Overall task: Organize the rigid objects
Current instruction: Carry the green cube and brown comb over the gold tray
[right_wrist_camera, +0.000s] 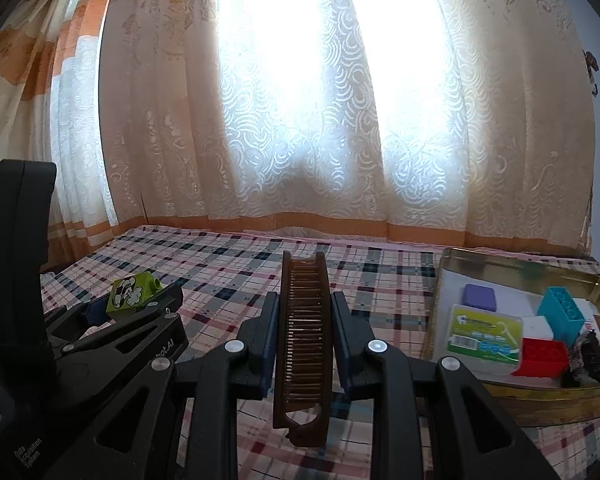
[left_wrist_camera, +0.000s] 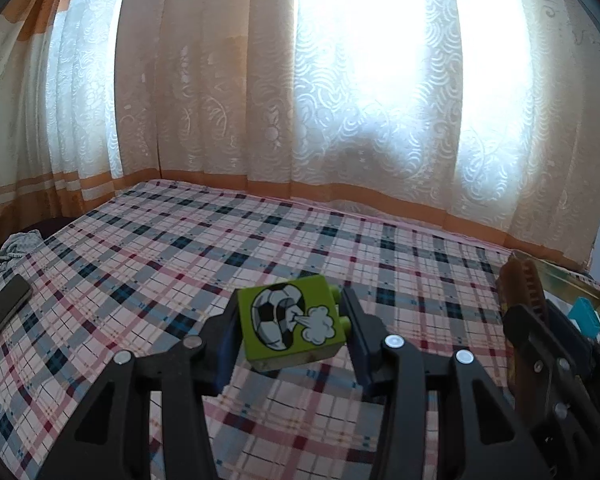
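At nine o'clock in the left wrist view a dark flat bar (left_wrist_camera: 2,312), too unclear to name, lies on the checked tablecloth (left_wrist_camera: 180,248), and whether it belongs to the job cannot be told. At the centre of that view the left gripper (left_wrist_camera: 290,322) is clamped on a green block (left_wrist_camera: 290,320) printed with a football, its fingers (left_wrist_camera: 226,340) pressing the block's two sides and carrying it above the cloth.

In the right wrist view the same block shows at nine o'clock. At six o'clock there, the right gripper (right_wrist_camera: 306,320) is closed narrowly on a brown comb (right_wrist_camera: 306,340), which stands on edge between the jaws, pointing away toward the curtain (right_wrist_camera: 284,120).

At three o'clock sits a metal tray (right_wrist_camera: 460,264), just beside the comb. It already holds a purple block (right_wrist_camera: 479,295), a small box with a green label (right_wrist_camera: 486,332), a red block (right_wrist_camera: 542,356), a blue block (right_wrist_camera: 562,312) and a dark clump (right_wrist_camera: 590,364) that is hard to make out.

As a judgement, the sorting is well along: most pieces look gathered in the tray. What remains is to carry the green block and the comb over to three o'clock and set them inside.
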